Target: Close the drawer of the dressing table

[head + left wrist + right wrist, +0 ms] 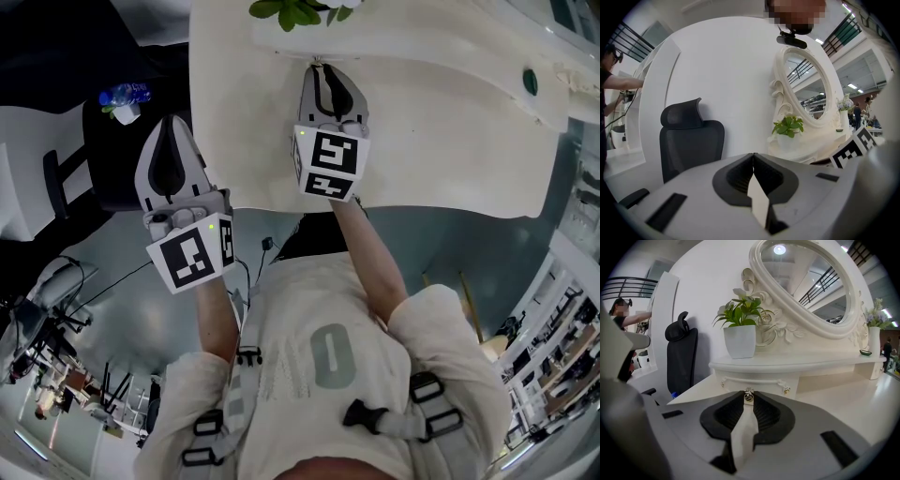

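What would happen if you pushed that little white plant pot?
It would probably slide rather than tip: the plant pot looks wide and sits flat on the smooth shelf. It may be fragile if ceramic. Its leaves would likely just bend.

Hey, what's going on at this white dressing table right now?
A person is working at the dressing table with a hand-held gripper in each hand. The right hand-held gripper is shut on the small knob of the drawer beneath the mirror shelf, probably to push it in. The left hand-held gripper is shut and empty, held off to the table's left, facing a black chair. How far out the drawer sits isn't clear.
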Demonstrator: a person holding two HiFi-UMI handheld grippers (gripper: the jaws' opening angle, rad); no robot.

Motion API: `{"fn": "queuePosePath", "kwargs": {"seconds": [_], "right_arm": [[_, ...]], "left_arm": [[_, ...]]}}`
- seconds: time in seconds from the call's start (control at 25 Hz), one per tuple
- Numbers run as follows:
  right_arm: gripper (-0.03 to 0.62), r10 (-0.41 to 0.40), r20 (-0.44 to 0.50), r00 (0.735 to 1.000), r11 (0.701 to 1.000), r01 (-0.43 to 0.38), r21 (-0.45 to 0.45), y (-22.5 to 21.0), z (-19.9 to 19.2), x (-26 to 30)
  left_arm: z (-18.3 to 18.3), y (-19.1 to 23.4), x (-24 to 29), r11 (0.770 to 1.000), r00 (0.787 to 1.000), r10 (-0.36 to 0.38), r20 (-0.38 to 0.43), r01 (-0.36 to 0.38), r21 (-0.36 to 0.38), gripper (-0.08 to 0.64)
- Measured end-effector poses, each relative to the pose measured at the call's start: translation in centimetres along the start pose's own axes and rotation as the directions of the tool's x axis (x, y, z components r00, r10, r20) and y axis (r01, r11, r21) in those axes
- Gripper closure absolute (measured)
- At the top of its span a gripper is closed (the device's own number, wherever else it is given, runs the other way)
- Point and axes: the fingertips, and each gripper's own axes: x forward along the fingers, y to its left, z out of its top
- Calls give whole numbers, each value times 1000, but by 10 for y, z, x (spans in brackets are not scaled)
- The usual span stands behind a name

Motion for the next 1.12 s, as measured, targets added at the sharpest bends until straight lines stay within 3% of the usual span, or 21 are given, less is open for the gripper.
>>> {"fn": "queuePosePath", "kwargs": {"seconds": [1.0, 1.12], "right_arm": [[508, 14, 2, 1000, 1000, -14, -8, -6, 8, 8], [541, 1, 43, 999, 999, 1, -39, -9, 26, -3]], "left_arm": [[7, 0, -1, 1000, 1000, 4, 16, -4, 7, 540], [15, -4, -6, 1000, 999, 5, 38, -5, 8, 540]]}}
